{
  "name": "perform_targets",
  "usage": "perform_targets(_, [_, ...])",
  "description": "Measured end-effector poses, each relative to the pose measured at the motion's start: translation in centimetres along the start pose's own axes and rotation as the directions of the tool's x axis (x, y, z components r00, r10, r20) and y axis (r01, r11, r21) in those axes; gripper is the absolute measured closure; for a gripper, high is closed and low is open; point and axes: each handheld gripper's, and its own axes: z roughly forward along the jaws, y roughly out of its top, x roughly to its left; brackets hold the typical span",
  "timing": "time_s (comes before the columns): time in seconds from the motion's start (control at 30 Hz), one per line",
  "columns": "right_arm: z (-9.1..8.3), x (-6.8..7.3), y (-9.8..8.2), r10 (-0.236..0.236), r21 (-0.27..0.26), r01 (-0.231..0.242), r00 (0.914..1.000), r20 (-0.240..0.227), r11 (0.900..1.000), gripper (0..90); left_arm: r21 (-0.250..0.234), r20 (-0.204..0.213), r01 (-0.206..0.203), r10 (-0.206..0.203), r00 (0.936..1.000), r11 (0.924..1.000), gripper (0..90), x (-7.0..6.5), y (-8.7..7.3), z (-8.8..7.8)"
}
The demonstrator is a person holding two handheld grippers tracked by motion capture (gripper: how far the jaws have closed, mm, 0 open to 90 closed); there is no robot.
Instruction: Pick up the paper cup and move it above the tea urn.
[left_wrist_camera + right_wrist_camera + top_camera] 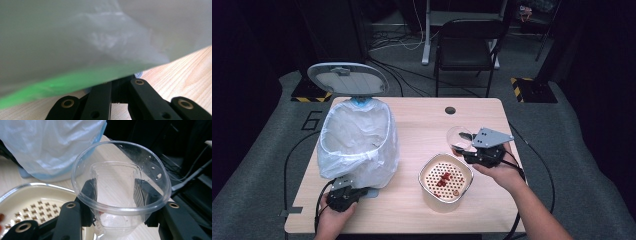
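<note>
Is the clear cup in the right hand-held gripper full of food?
No, the clear cup clamped by the right hand-held gripper looks empty, with only droplets on its wall.

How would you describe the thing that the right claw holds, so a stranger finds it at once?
Start at the wooden table and go to its right side, just beyond the cream strainer bowl. There the right claw squeezes a clear plastic cup by its sides. It alone is see-through and lifted off the table.

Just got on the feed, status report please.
Right gripper shut on clear cup. Left gripper shut at bin bag. Strainer bowl below cup.
</note>
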Motion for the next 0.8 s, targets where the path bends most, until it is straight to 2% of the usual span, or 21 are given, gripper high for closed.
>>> perform_targets(0.1, [0.0,-0.2,0.5,0.041,-0.023,-0.042,0.9990,-0.020,0.999,53.5,0.000,0.000,-0.001,0.001,1.0000,1.0000,90.0,0.0,0.0,0.0])
perform_targets(0.3, [0.0,0.1,1.9,0.082,-0.044,-0.084,0.9958,-0.040,0.996,53.5,0.001,0.002,-0.004,0.004,1.0000,1.0000,90.0,0.0,0.0,0.0])
perform_targets(0.37, [0.0,0.3,2.5,0.078,-0.051,-0.080,0.9959,-0.046,0.996,53.5,0.001,0.002,-0.004,0.004,1.0000,1.0000,90.0,0.0,0.0,0.0])
perform_targets(0.43, [0.0,0.5,3.1,0.099,-0.057,-0.102,0.9933,-0.059,0.993,53.5,0.001,0.003,-0.004,0.004,1.0000,1.0000,90.0,0.0,0.0,0.0])
perform_targets(0.5, [0.0,0.7,3.6,0.106,-0.061,-0.110,0.9922,-0.065,0.992,53.5,0.002,0.012,-0.022,0.022,0.9997,0.9998,90.0,0.2,0.0,0.0])
perform_targets(0.57, [0.0,0.8,4.1,0.109,-0.058,-0.112,0.9923,-0.059,0.992,53.6,0.004,0.009,-0.016,0.016,0.9998,0.9999,90.0,0.1,0.0,0.0])
perform_targets(0.6, [0.0,0.9,4.2,0.111,-0.057,-0.114,0.9922,-0.057,0.992,53.5,-0.001,0.000,0.001,-0.001,1.0000,1.0000,90.0,0.0,0.0,0.0])
perform_targets(0.8, [-0.2,1.5,5.0,0.131,-0.066,-0.136,0.9891,-0.067,0.989,53.5,0.000,0.000,-0.001,0.001,1.0000,1.0000,90.0,0.0,0.0,0.0])
